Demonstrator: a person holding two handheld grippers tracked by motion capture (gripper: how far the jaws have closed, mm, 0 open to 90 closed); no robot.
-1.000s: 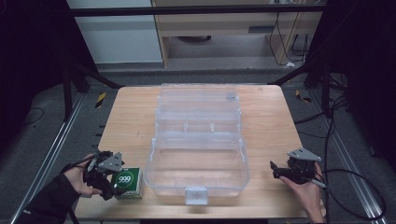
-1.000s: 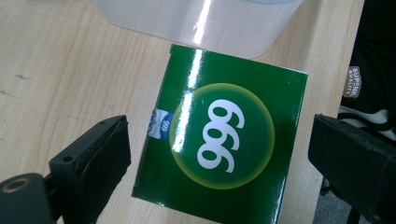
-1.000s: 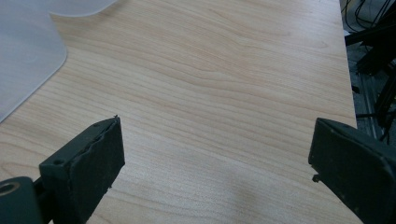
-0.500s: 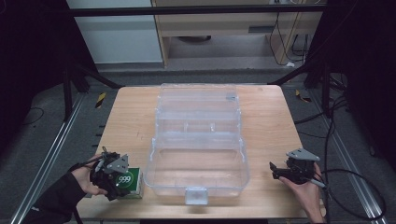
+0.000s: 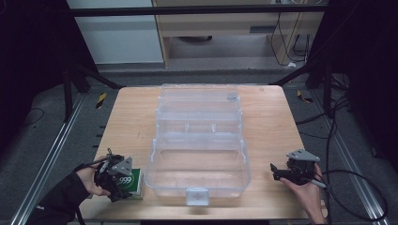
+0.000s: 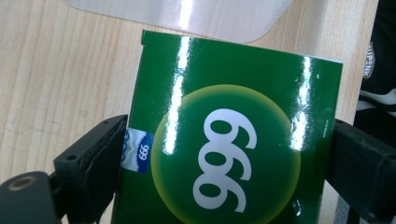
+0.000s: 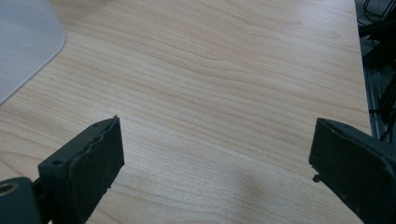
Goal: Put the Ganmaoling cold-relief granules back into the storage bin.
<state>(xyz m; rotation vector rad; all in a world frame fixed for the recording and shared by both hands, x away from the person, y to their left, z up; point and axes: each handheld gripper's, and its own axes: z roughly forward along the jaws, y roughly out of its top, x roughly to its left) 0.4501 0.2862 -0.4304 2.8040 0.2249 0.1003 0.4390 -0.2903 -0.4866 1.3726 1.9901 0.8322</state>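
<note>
Wooden table (image 5: 126, 122) in a dark room w/ pale cabinets behind, grey floor and metal rails on both sides. Clear plastic organiser box (image 5: 199, 140) lies opened out in the middle of the table, latch tab toward the person.

Left gripper (image 5: 115, 180) sits at the near left corner, held in the left hand (image 5: 87, 180), right on a green box (image 5: 133, 182) marked "999". Green box lies flat on the wood, just beside the organiser's near left corner, apart from it as far as the high view tells.

Left gripper view: green box (image 6: 229, 140) fills the gap between the two black jaws, printed face up toward the camera. Left jaw's pad meets the box's edge by a small blue-white label (image 6: 137, 150); right jaw stands at the opposite edge, contact there can't be told for sure. Jaws have just been closing in on the box, which is between them; a firm clamp isn't shown yet. Corner of the organiser lies just past the box's far edge.

Right gripper (image 5: 286, 171) rests at the near right of the table in the right hand (image 5: 307, 187), well apart from the green box, organiser between them. Right gripper view: jaws wide apart over bare wood (image 7: 224, 84), nothing between.
</note>
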